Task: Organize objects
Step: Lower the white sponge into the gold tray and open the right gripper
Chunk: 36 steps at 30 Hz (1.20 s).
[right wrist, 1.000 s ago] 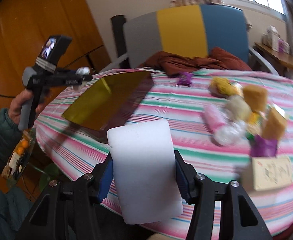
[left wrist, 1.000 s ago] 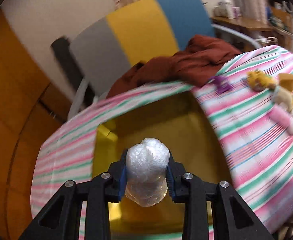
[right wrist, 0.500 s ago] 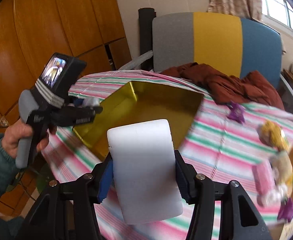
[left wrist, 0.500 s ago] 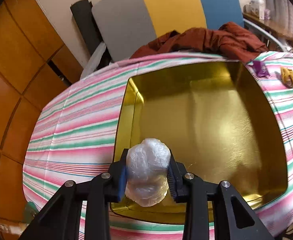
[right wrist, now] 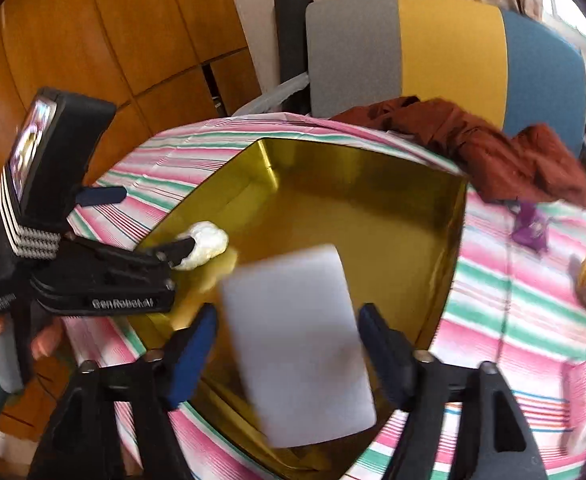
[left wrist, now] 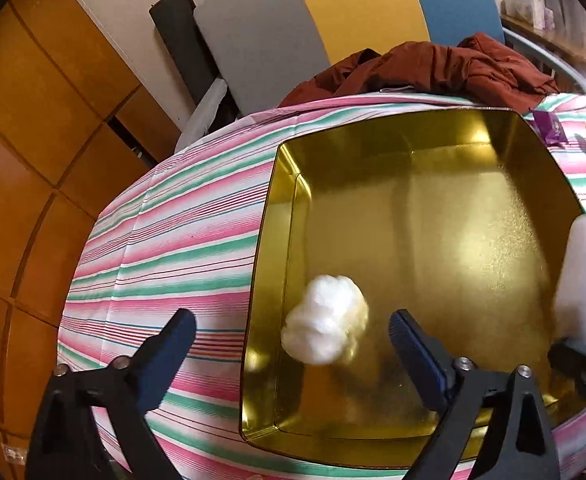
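left hand-held gripper (left wrist: 293,340) just opened; plastic wad (left wrist: 325,330) in gold tray (left wrist: 265,272).

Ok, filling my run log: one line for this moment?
left gripper: open | plastic-wrapped white ball: in gold tin tray | right gripper: opening | white foam block: over tray

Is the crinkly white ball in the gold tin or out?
In. The white ball sits inside the gold tin, near its wall, and the left claw stands open around it.

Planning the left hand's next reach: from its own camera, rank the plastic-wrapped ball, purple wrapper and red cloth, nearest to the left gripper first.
1. Ball, between the open fingers, in the gold tray.
2. Purple wrapper, past the tray's far right corner.
3. Red cloth, at the table's far edge.
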{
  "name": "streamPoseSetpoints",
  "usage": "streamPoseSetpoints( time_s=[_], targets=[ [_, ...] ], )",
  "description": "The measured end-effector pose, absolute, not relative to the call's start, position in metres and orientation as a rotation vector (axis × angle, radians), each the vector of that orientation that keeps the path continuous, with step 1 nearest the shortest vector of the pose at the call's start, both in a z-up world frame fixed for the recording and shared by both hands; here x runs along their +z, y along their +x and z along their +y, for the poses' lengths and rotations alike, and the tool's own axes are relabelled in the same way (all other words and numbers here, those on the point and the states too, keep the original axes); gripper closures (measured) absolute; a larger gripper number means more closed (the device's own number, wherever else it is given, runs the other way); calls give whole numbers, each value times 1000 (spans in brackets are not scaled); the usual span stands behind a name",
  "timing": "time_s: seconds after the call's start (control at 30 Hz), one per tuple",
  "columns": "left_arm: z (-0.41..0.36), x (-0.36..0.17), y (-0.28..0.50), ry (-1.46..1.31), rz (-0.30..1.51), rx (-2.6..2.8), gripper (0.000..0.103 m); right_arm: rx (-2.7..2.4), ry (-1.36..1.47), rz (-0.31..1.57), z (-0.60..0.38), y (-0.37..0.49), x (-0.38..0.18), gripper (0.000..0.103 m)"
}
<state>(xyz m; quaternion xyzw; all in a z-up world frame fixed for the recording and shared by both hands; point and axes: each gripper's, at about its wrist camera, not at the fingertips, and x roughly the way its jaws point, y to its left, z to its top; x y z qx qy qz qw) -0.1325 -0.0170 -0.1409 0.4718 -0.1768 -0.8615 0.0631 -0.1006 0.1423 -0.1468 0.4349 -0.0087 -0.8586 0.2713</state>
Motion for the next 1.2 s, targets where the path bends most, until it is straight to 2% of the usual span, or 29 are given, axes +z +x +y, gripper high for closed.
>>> streamPoseSetpoints(
  time_s=[0.2, 0.3, 0.5, 0.6, 0.8, 0.83, 0.9, 0.93, 1.0, 1.03, 1.07, 1.2],
  targets=[
    [-18, -139, -131, 1438, -502, -2590, 3, -2394, 1110, 9, 150, -88, -133, 24],
    [-16, -132, -126, 1400, -506, -2592, 3, -2439, 1070, -69, 173, -70, -123, 24],
    [-1, -109, -107, 1331, -485, -2668, 2, -2713, 1111, -4, 242, -8, -127, 24],
    [18, -105, -97, 1355, -493, -2721, 2, -2837, 1191, -162, 310, 25, -135, 24],
    [62, -107, -80, 1405, -558, -2794, 2, -3045, 1414, -306, 442, 82, -144, 24],
    [68, -107, -78, 1414, -562, -2806, 2, -3039, 1420, -287, 455, 88, -143, 24],
    [82, -108, -75, 1431, -583, -2823, 2, -3080, 1405, -122, 467, 93, -138, 24],
    [88, -108, -75, 1433, -594, -2827, 2, -3060, 1445, -112, 475, 92, -139, 24],
    [98, -107, -74, 1435, -602, -2838, 2, -2974, 1527, -357, 502, 90, -145, 24],
    [103, -107, -74, 1440, -610, -2840, 2, -2949, 1470, -518, 514, 92, -146, 24],
    [108, -106, -72, 1437, -619, -2846, 2, -2937, 1432, -575, 523, 95, -145, 24],
    [123, -107, -64, 1464, -659, -2859, 2, -3036, 1586, -300, 531, 77, -144, 24]
  ],
)
